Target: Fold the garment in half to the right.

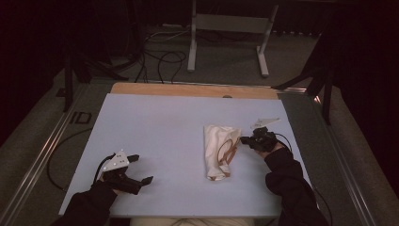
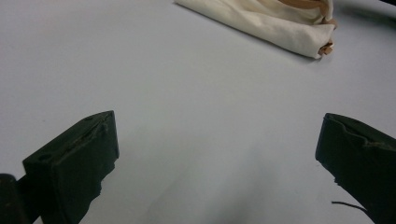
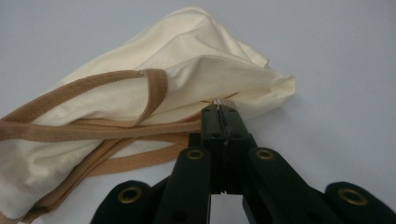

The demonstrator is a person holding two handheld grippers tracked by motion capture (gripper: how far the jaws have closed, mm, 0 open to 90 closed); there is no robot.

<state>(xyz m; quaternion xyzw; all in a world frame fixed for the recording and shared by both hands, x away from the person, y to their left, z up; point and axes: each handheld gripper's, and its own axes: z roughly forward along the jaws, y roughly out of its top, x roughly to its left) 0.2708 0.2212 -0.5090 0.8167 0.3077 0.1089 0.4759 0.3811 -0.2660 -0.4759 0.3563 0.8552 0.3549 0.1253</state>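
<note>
A cream cloth bag with tan webbing straps (image 1: 219,149) lies crumpled on the pale blue worktop (image 1: 164,122), right of the middle and nearer the right edge than the left, its long side running from the far part of the board toward the near edge. The straps loop loosely over its right side and trail to its near end.

The right gripper (image 1: 244,140) reaches in from the right edge — its black jaws are pressed together on the edge of the bag, a sliver of cloth and tan hem caught at the very tips in the right gripper view (image 3: 219,106). The dark-sleeved forearm behind it comes up from the near right corner.

The left gripper (image 1: 141,168) sits low near the near left corner, well apart from the bag — its jaws stand wide apart over bare worktop, holding nothing; in the left gripper view the bag (image 2: 261,21) lies beyond them, toward the top
</note>
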